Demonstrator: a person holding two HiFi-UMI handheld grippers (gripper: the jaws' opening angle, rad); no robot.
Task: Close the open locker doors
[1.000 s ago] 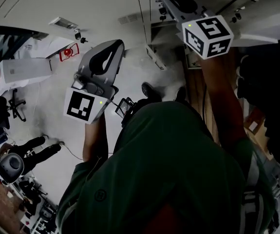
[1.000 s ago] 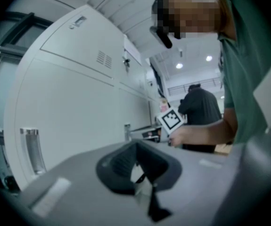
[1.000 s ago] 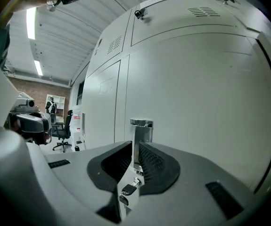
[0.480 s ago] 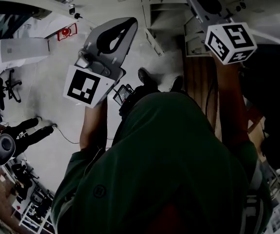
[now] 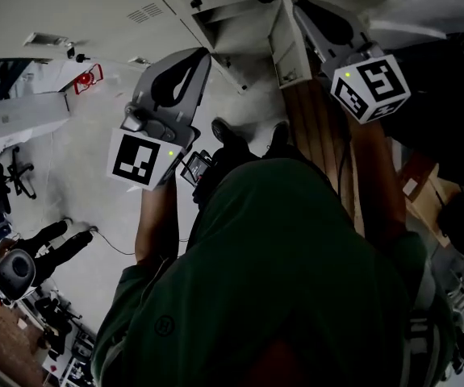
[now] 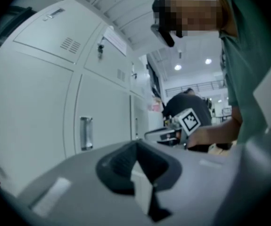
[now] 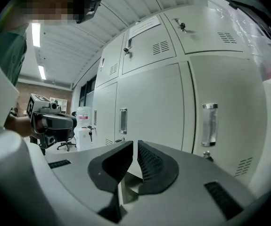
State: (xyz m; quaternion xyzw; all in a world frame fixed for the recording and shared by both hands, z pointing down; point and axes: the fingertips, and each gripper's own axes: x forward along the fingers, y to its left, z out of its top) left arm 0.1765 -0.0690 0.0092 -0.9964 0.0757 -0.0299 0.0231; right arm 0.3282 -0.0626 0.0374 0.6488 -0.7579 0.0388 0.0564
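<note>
In the head view an open locker [image 5: 244, 24] shows at the top, its pale door [image 5: 285, 48] swung out toward me. My left gripper [image 5: 200, 56] is held left of it, and my right gripper [image 5: 299, 6] reaches beside the swung door. The left gripper [image 6: 137, 144] has its dark pads meeting, with nothing held. The right gripper [image 7: 135, 144] shows only a thin slit between its ribbed pads; its jaws have just been closing and nothing is between them. Ahead of it stand closed locker doors [image 7: 149, 105] with a handle [image 7: 123, 121]. I cannot tell whether either gripper touches the open door.
A wooden bench [image 5: 322, 131] runs below the open locker, by my shoes [image 5: 225, 129]. Closed lockers [image 6: 100, 117] line the left of the left gripper view. A person in black [image 5: 54, 244] and an office chair [image 5: 18, 176] are on the floor to the left.
The head view has swung, so the open locker and its door now show at the top between both grippers. Both grippers have shifted across the view, the right one lower and leftward.
</note>
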